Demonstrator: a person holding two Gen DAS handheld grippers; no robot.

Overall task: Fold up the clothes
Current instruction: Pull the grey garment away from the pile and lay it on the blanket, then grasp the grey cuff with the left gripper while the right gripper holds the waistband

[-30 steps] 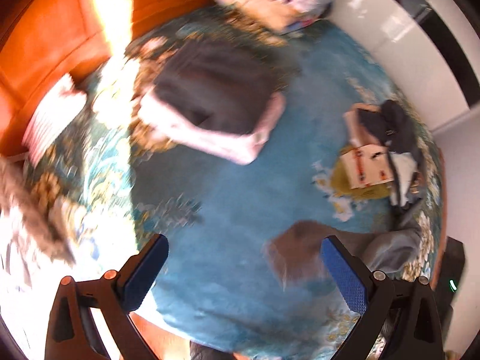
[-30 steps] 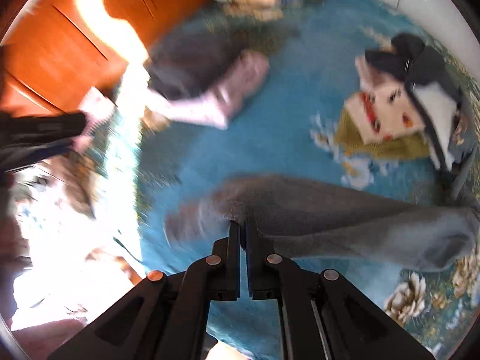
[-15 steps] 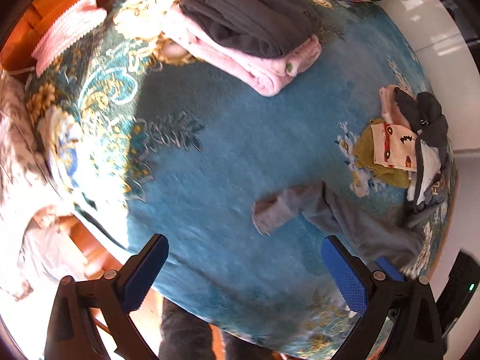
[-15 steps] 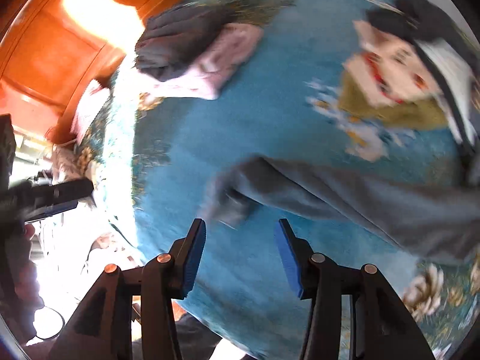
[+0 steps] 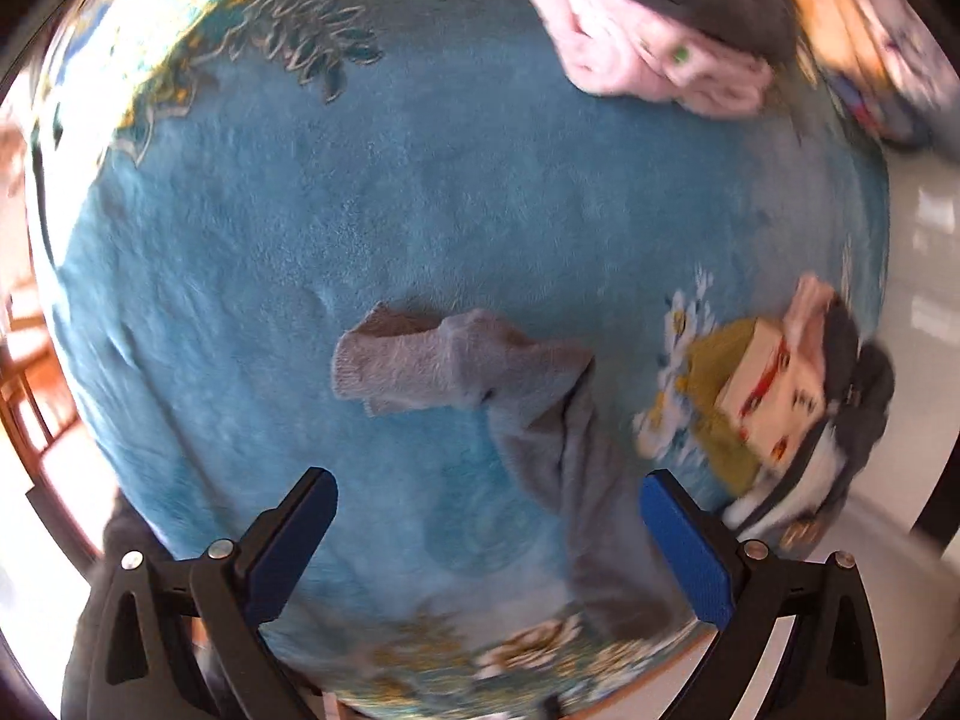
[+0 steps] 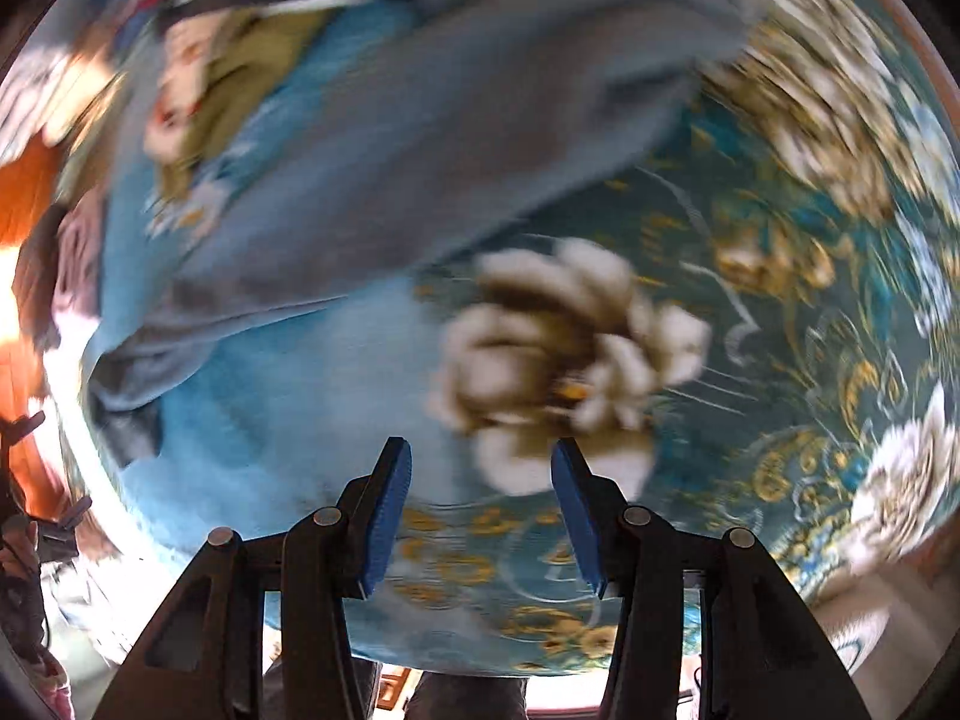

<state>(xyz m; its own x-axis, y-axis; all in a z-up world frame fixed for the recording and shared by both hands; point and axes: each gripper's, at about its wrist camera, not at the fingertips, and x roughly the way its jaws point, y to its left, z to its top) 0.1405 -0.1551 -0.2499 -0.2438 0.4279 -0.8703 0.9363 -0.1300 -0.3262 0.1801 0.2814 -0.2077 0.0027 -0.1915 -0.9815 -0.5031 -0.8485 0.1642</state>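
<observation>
A grey fleece garment (image 5: 480, 372) lies stretched on the blue floral rug (image 5: 300, 210), one end bunched at the middle, the rest trailing toward the lower right. My left gripper (image 5: 489, 546) is open and empty, hovering just short of it. In the right wrist view the same grey garment (image 6: 420, 120) runs blurred across the upper half. My right gripper (image 6: 483, 522) is open and empty above a white flower (image 6: 558, 354) in the rug pattern.
A folded stack, dark grey on pink (image 5: 660, 30), sits at the rug's far edge. A heap of unfolded clothes (image 5: 780, 408) lies at the right, also blurred in the right wrist view (image 6: 198, 60). White floor (image 5: 918, 300) borders the rug.
The right gripper opened and let go of the grey garment, which now lies on the rug, then swung right. The left gripper moved closer to the garment.
</observation>
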